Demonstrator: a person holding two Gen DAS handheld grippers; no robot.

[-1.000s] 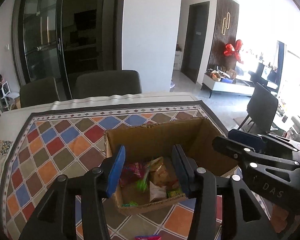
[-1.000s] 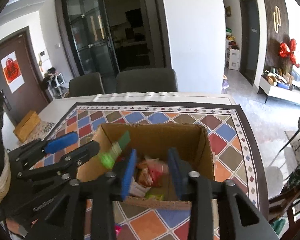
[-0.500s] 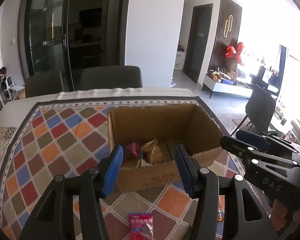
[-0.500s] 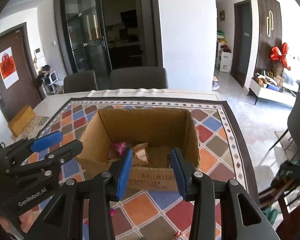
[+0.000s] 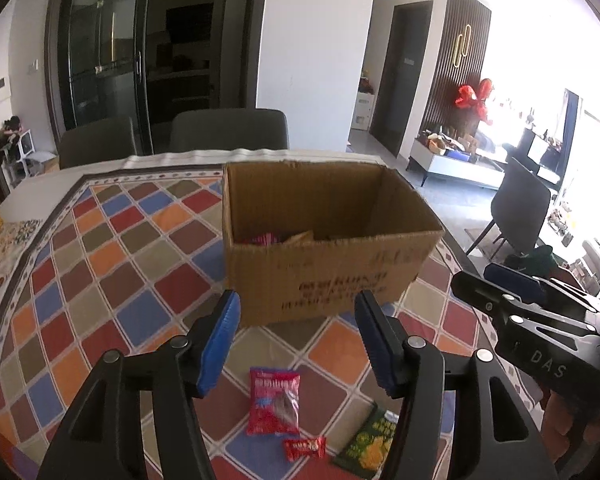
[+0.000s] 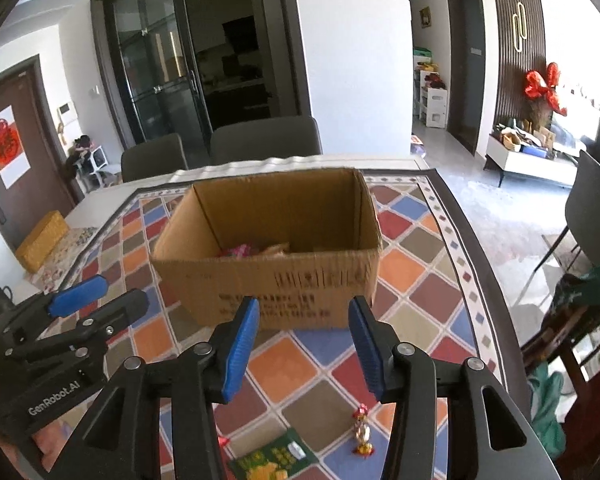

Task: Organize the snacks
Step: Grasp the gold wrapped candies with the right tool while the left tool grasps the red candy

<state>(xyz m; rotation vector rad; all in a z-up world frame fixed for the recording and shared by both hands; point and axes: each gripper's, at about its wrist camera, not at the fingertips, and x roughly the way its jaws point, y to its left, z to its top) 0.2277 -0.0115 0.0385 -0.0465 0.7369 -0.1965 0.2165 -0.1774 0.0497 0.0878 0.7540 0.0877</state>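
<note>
Checkered cloth (image 5: pixel 100 264) holds box (image 5: pixel 324 248); red packet (image 5: pixel 274 406) lies before it, light, crinkly, best pinched mid-body. Left gripper (image 5: pixel 296 344) and right gripper (image 6: pixel 302 344), just opening, stand empty.

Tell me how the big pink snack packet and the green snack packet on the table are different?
The pink packet is red-pink with a dark picture; the green packet is dark green with yellow pictures. The pink packet lies fully in view; the green packet is partly hidden behind the left gripper. Both lie flat on the patterned tablecloth, outside the cardboard box.
</note>
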